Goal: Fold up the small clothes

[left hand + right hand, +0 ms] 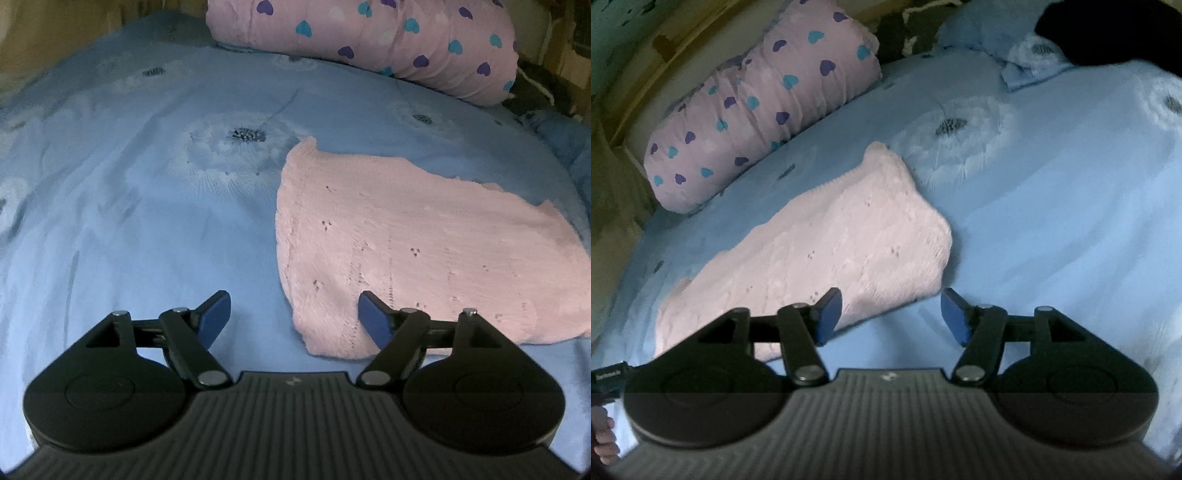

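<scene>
In the left wrist view, the pink knit (417, 251) is lying folded flat on the bed (147, 221), filling the right half of the frame. The left tool (295, 314) is hovering at the knit's lower left corner: its right pad is showing in front of the knit's near edge, its left pad in front of bare blue sheet. Its jaws are standing wide apart, with nothing clamped; whether a pad is touching the cloth I cannot tell.

In the right wrist view, the same pink knit (827, 251) is spreading from the centre to the lower left of the frame. The right tool (892, 314) is sitting at the knit's lower right edge, its left pad in front of the knit and its right pad in front of sheet (1052, 240). These jaws are also standing apart, gripping nothing.

A pink pillow (369, 44) with blue and purple hearts is lying at the top of the left view, well apart from the knit; in the right view this pillow (757, 110) is sitting in the upper left. A dark shape (1108, 33) is filling the upper right corner, too blurred to identify. Fingers (605, 435) are showing at the lower left edge. Nothing is lying between either tool and the knit.
</scene>
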Action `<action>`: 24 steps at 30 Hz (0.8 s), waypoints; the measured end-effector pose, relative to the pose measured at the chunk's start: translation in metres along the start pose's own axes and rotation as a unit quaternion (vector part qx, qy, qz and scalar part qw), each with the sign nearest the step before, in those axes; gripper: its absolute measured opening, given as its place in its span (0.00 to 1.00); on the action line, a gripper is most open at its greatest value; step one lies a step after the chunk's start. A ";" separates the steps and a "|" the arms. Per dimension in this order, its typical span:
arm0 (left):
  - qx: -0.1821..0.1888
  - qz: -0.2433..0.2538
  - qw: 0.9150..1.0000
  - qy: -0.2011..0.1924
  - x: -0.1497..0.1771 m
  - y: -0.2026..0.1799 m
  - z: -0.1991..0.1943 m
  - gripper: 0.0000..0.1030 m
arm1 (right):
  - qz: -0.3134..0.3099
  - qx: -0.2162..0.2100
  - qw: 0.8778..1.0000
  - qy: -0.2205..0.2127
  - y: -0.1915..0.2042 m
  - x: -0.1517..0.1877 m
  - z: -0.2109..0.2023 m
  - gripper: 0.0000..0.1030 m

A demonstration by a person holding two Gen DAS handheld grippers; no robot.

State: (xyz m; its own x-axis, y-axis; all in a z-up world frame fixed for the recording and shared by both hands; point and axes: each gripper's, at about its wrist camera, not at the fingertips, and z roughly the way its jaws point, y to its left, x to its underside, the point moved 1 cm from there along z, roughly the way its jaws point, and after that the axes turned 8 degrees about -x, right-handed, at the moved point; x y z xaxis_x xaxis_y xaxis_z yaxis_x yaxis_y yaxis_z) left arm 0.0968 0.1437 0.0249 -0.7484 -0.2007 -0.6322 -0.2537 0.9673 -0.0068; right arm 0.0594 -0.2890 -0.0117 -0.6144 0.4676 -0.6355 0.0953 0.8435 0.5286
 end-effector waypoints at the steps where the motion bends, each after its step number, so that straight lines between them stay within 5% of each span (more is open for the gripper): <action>1: 0.011 -0.007 1.000 0.005 0.000 0.002 -0.001 0.80 | 0.007 0.001 1.000 0.001 0.001 0.003 0.001 0.60; 4: 0.032 -0.017 0.999 0.011 0.001 0.003 -0.004 0.80 | 0.013 0.007 1.000 -0.002 0.006 0.007 0.003 0.61; 16: 0.019 -0.003 1.000 0.019 0.003 -0.001 0.005 0.82 | 0.074 -0.019 0.997 0.008 0.019 0.019 0.012 0.62; 24: 0.016 0.003 1.000 0.023 0.003 -0.004 0.012 0.83 | 0.138 -0.031 0.988 -0.063 0.005 0.020 0.034 0.61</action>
State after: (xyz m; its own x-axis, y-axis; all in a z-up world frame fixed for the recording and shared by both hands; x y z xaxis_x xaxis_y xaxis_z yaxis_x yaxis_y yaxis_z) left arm 0.1034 0.1409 0.0139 -0.7767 -0.2018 -0.5967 -0.2309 0.9726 -0.0283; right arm 0.0740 -0.2665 -0.0403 -0.4690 0.7099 -0.5254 0.1954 0.6635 0.7222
